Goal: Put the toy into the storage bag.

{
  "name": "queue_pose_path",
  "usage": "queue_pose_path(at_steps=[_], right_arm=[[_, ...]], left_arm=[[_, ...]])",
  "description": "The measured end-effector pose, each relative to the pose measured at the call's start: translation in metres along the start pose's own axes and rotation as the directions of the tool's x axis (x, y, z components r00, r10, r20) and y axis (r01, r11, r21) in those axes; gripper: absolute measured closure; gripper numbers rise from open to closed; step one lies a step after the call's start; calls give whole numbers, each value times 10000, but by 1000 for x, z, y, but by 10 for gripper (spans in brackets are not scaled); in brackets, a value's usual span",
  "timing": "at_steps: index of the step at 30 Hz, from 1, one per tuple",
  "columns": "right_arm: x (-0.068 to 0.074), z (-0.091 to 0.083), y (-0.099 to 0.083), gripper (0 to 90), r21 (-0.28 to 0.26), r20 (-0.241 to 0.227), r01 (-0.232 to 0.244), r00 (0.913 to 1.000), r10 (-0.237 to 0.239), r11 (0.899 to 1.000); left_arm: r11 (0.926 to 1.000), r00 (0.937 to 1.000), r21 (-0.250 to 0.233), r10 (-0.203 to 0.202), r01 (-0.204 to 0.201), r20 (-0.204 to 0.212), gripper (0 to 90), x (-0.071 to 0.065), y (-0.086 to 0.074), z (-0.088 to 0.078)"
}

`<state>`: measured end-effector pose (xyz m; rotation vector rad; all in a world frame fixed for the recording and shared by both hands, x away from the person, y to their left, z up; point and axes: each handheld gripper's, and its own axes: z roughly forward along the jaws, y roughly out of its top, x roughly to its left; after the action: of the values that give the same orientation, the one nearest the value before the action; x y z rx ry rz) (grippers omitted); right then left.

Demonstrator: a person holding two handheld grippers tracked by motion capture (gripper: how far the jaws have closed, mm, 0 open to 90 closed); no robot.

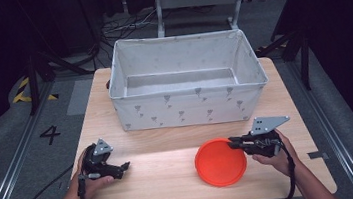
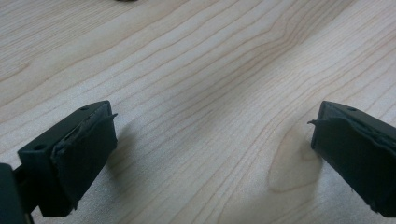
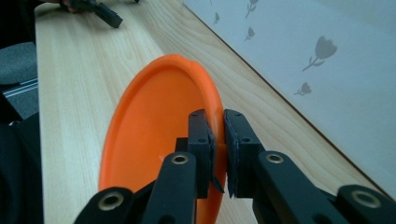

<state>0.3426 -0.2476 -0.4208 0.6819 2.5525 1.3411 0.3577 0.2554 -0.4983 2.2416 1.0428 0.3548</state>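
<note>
A: Look, the right gripper [image 3: 218, 154] is pinching the rim of the orange plate [image 3: 154, 135]. Its two black jaws are squeezing the edge, one on each side.

B: Where is the plate sitting?

A: It is lying on the wooden table [image 1: 163, 181], near the front, just before the big white cloth box [image 1: 190, 105].

B: And the left gripper [image 2: 210, 140]?

A: Its jaws are standing wide apart, holding nothing. It is hanging low over bare wood, well apart from the plate.

B: What could go wrong?

A: I am thinking the plate could slip. The jaws are only biting a thin bit of rim, so the plate might swing down or drop if it is being lifted fast.

B: Anything else?

A: The box wall is tall. If the plate is going in there, it might bump the edge and fall out of the grip.
</note>
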Motion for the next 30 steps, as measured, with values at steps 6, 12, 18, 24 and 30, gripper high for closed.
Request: queue_pose_path(at_steps=[6,12,18,24,30], right_arm=[[3,-16,5,826,-25,346,351,9988,-349,9994],[4,-25,8,826,29,694,561,9960,-561,9984],[5,-38,15,826,159,1078,870,9903,-882,9961],[2,-50,22,825,347,1273,1036,9861,-1072,9940],[-4,-70,34,825,283,1371,1196,9830,-1224,9924]], left_arm=[[10000,10000,-2,-1,1,10,5,0,0,0],[10000,10000,-4,-1,1,6,5,0,0,0],[10000,10000,-1,3,-3,-4,5,0,0,0],[10000,10000,0,-2,2,2,5,0,0,0],[10000,10000,-4,0,0,7,5,0,0,0]])
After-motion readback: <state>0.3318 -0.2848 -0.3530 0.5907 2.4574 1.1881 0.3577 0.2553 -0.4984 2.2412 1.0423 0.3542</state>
